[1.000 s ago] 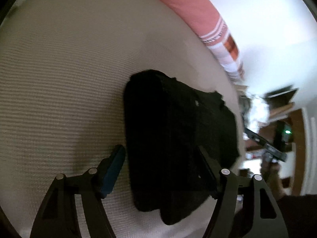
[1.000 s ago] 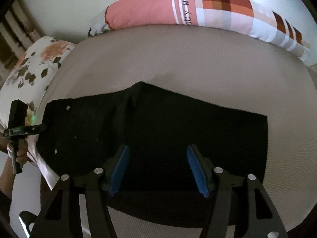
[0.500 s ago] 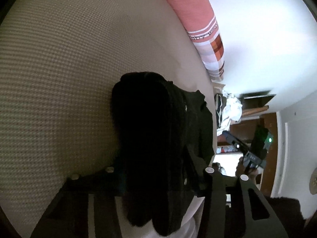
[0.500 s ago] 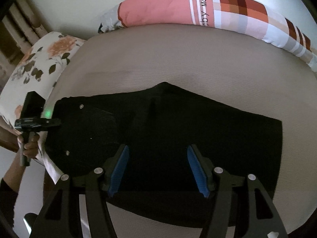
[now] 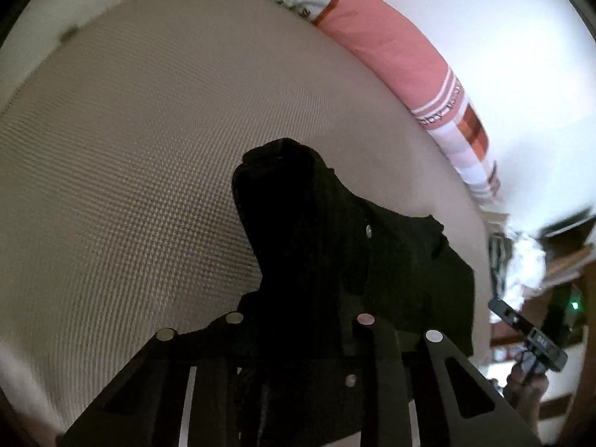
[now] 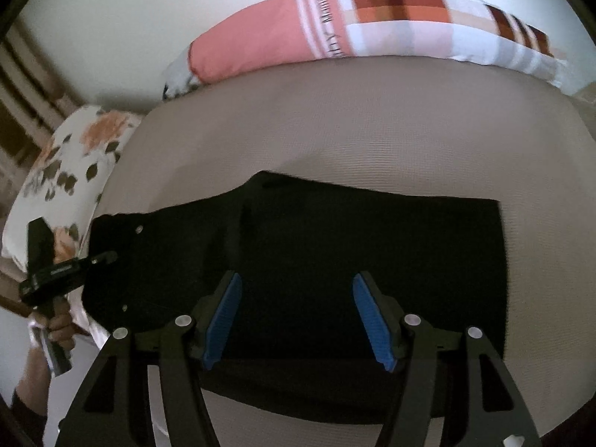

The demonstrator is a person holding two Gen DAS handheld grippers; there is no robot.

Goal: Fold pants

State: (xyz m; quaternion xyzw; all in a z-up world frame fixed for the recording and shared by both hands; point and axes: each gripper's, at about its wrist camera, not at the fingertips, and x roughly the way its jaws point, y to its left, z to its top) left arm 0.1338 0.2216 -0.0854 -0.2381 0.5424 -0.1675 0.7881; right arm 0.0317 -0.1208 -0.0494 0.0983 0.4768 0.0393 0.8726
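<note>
Both grippers differ: left gripper [image 5: 298, 320] fingers clamp the black pants [image 6: 335, 246], right gripper [image 6: 298, 316] fingers spread apart.

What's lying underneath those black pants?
The black pants lie on a beige textured bedspread, which shows all around them. At their left end they overhang a floral pillow. Whatever lies directly beneath the dark cloth is covered and cannot be seen.

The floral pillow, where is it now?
In the right wrist view the floral pillow lies at the left, off the bed cover's left edge, above the left gripper that touches the black pants.
</note>
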